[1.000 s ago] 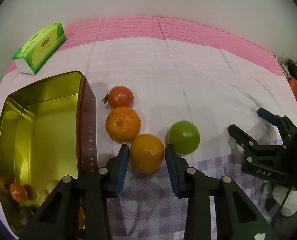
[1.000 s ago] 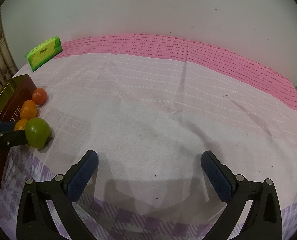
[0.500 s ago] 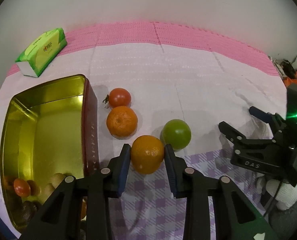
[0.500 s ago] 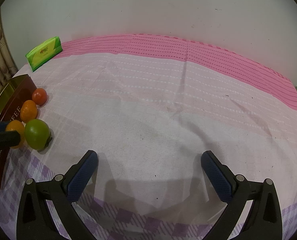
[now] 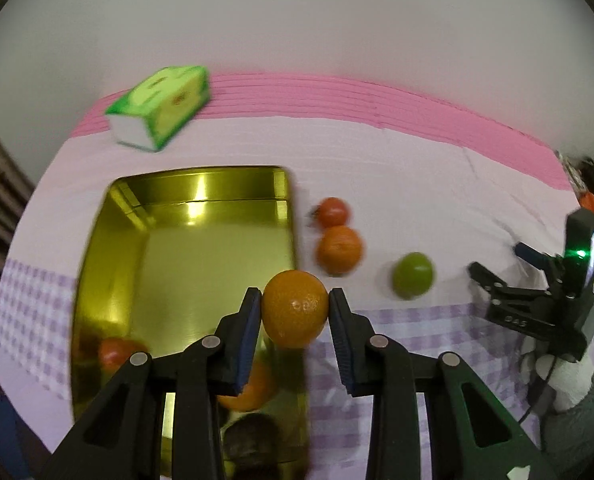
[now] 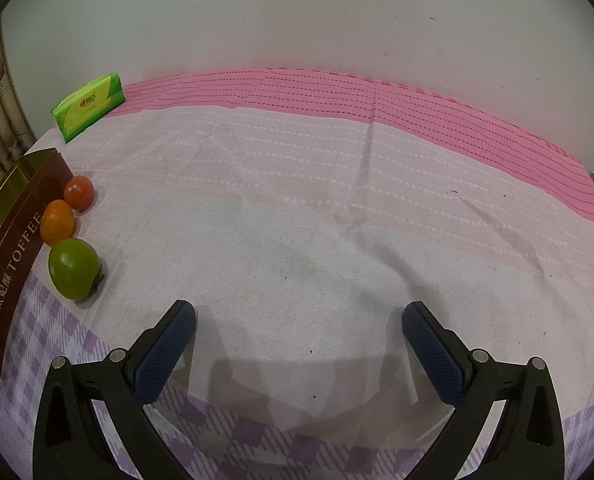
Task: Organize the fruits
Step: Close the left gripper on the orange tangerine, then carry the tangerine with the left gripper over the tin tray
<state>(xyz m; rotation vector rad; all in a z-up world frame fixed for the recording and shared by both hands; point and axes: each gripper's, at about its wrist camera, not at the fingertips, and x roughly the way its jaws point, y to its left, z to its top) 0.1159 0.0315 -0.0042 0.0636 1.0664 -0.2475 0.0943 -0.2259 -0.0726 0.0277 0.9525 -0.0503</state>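
A: Your left gripper [image 5: 296, 307] is clamped on an orange [image 5: 295, 308], pads pressing both sides, and the fruit hangs over the right rim of the tin [image 5: 201, 184].

B: And your right gripper [image 6: 299, 334]?

A: Spread wide with nothing between its fingers, hovering above bare cloth [image 6: 317, 220].

B: What do you have left outside the tin?

A: A tomato [image 6: 79, 192], a second orange [image 6: 58, 222] and a green fruit [image 6: 73, 268] in a row beside its wall. Inside, you can see a few blurred fruits at the near end.
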